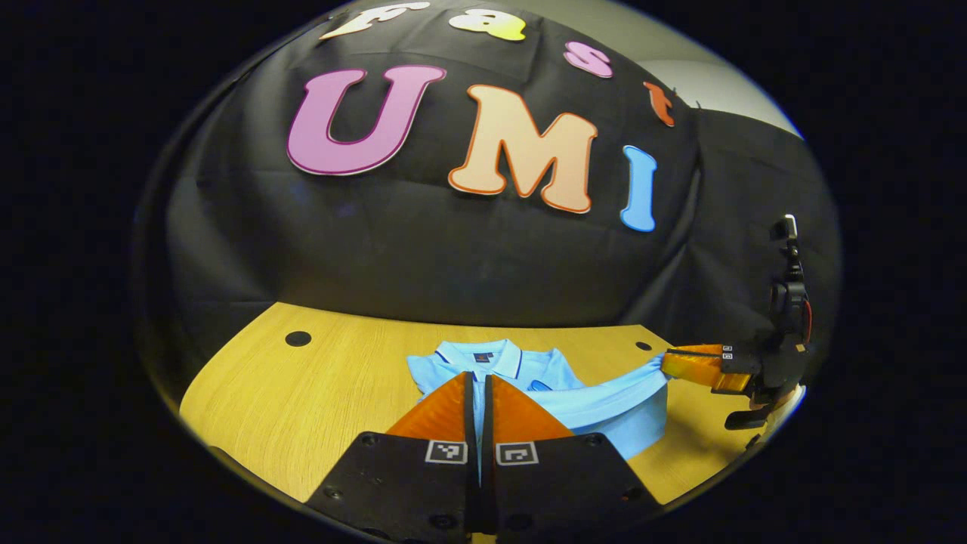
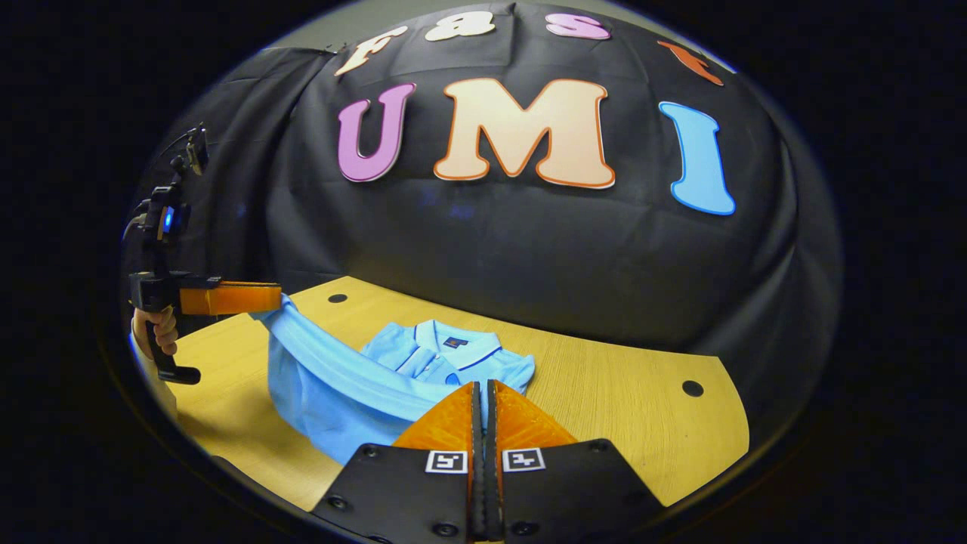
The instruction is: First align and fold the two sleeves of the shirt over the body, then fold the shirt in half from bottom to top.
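A light blue polo shirt [image 1: 604, 408] lies on the wooden table with its collar [image 1: 483, 355] toward the booth wall. Its near hem is raised off the table and stretched between both grippers. In the left gripper view, my left gripper [image 1: 479, 375] is shut on a strip of the hem, and my right gripper [image 1: 666, 363] pinches the hem farther right. In the right gripper view, my right gripper [image 2: 481, 383] is shut on the shirt [image 2: 340, 400], whose hem runs up and left to my left gripper [image 2: 278, 296]. The collar [image 2: 453, 340] stays flat on the table.
The wooden table [image 1: 325, 393] has dark round holes near its far corners [image 1: 298, 338] [image 2: 692, 388]. Bare wood [image 2: 627, 408] lies to the right of the shirt. A hand [image 2: 155, 329] holds the left gripper's handle. The black cloth wall stands close behind the table.
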The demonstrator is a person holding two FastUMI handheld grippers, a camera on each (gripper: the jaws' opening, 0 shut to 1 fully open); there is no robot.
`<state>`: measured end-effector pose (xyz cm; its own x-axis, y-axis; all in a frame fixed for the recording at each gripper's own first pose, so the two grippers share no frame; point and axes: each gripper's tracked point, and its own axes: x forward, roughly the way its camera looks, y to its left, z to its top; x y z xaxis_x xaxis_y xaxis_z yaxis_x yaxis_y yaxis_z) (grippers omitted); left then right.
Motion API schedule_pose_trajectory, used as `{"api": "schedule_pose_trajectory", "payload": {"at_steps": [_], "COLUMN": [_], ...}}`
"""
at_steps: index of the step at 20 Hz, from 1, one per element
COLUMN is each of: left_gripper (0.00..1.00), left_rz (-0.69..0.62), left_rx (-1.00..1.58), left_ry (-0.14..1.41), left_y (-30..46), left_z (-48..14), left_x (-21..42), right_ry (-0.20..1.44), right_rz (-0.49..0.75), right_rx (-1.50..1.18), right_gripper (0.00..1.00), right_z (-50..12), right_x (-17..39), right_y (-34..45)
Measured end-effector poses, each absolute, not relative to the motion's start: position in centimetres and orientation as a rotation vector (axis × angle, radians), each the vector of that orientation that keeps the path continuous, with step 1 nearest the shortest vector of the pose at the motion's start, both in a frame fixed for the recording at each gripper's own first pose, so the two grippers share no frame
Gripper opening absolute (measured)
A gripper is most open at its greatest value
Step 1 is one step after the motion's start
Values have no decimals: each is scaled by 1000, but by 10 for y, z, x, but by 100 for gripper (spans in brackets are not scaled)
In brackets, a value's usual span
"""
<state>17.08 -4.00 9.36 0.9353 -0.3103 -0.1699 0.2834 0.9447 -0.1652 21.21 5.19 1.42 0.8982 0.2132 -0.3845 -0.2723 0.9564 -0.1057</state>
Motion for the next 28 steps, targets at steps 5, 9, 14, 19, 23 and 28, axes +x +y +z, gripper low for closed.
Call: {"api": "schedule_pose_trajectory", "payload": {"at_steps": [5,9,14,19,23,28], "left_gripper": [0,0,0,6,96,97], "left_rz": [-249,-195,-145,-87,-47,-90], "left_rx": [-110,-24,38,67,74,109], "left_ry": [246,279,313,382,370,277], "left_y": [-35,-36,-38,-35,-27,-44], "left_z": [67,41,11,-13,2,57], "left_x": [234,275,305,305,292,256], "right_ry": [402,421,442,474,496,387], "right_rz": [171,113,79,47,70,80], "right_rx": [-145,-154,-118,-109,-65,-52], "right_gripper": [2,2,2,17,59,100], "right_z": [-14,-41,-64,-73,-68,-20], "right_x": [286,321,338,337,321,294], "right_y": [36,26,24,12,14,20]}}
